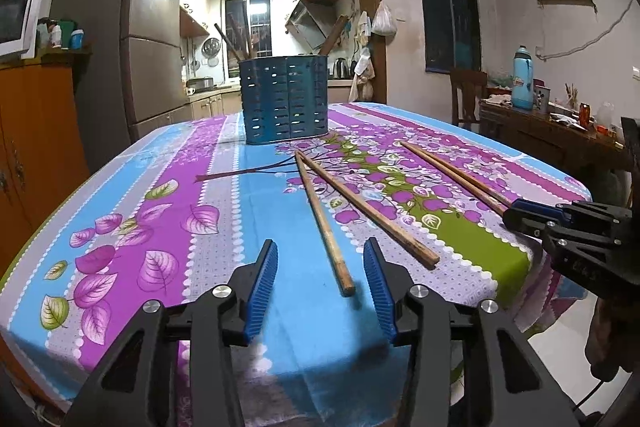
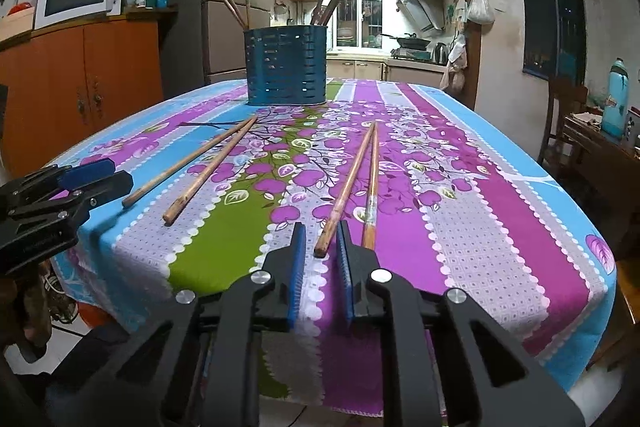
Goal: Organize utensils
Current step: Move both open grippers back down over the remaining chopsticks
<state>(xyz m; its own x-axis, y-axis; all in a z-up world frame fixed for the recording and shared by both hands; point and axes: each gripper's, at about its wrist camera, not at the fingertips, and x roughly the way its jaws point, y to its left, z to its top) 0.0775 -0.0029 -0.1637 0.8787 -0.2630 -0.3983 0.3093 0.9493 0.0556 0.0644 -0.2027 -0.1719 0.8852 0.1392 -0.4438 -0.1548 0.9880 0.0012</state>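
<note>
A blue slotted utensil holder (image 1: 283,99) (image 2: 285,66) stands at the far middle of the table with several sticks in it. Two pairs of wooden chopsticks lie on the cloth. My left gripper (image 1: 321,259) is open, its jaws either side of the near end of one chopstick (image 1: 322,222) of the left pair; the other (image 1: 368,211) lies to its right. My right gripper (image 2: 321,233) is open with a narrow gap around the near end of one chopstick (image 2: 347,187) of the right pair; its mate (image 2: 372,187) lies just outside the right finger.
The table (image 2: 500,211) has a purple, blue and green floral cloth, with its front edge close below both grippers. An orange cabinet (image 2: 80,79) with a microwave stands left, a fridge behind, a side table (image 1: 560,135) with a bottle at right.
</note>
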